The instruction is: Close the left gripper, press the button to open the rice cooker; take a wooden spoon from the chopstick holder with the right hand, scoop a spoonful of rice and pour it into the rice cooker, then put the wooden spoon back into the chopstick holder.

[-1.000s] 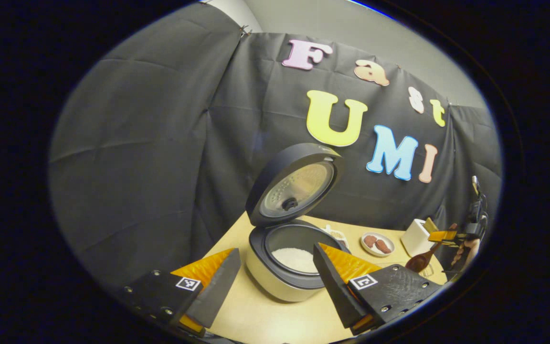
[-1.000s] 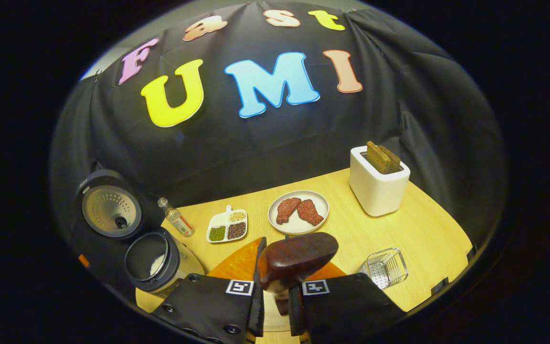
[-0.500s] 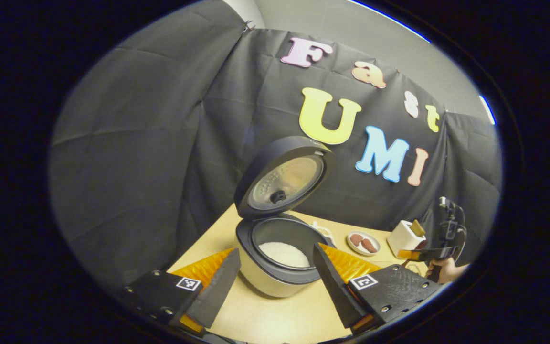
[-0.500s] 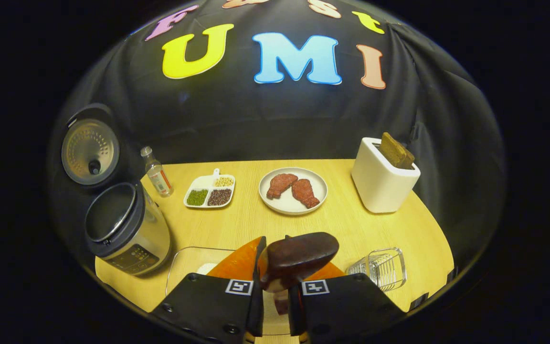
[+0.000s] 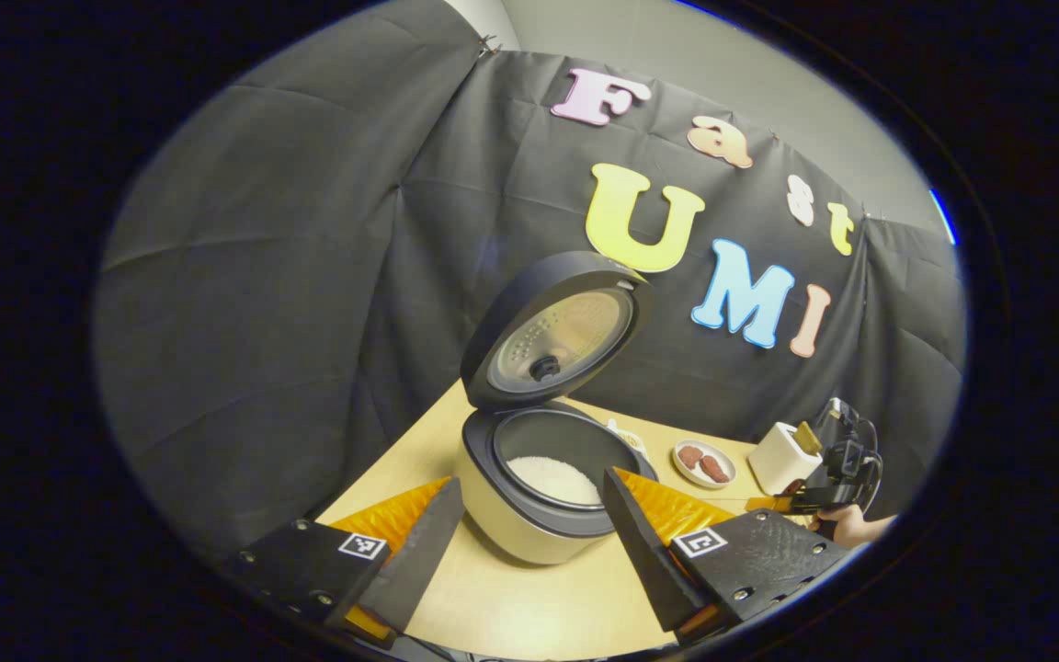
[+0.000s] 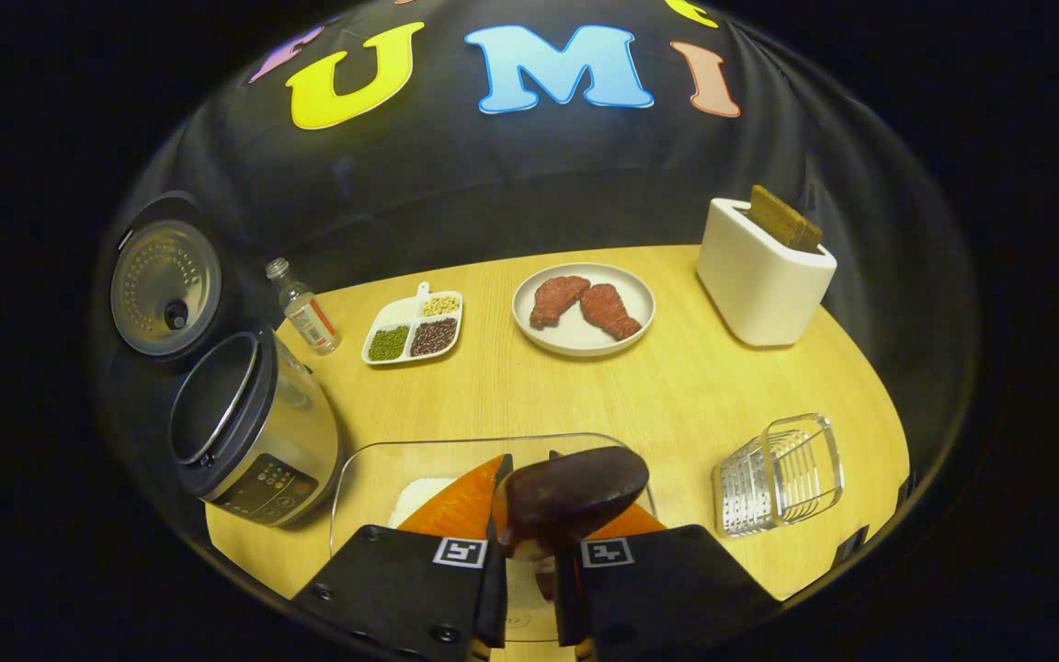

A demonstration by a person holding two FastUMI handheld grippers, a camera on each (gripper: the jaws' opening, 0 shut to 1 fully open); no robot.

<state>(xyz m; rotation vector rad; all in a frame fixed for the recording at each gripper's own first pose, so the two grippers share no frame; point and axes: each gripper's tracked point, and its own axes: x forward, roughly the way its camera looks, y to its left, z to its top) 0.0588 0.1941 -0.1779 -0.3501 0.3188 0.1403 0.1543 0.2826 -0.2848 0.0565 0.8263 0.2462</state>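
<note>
Here the right gripper [image 6: 525, 552] pinches the wooden spoon [image 6: 571, 496] above a clear dish of rice [image 6: 419, 495]. The left gripper [image 5: 529, 529], fingers spread wide, faces the open rice cooker [image 5: 543, 496].

In the right gripper view, the open grey-and-black rice cooker [image 6: 254, 432] stands at the left edge of the round wooden worktop [image 6: 677, 395], with the small glass bottle [image 6: 304, 308], white divided seed dish [image 6: 415, 329], white plate of meat [image 6: 583, 308] and white toaster [image 6: 762, 271] ranged rightward along the back. The clear glass rice dish [image 6: 382, 478] lies in front, and the wire chopstick holder [image 6: 782, 473] stands at its right.
</note>
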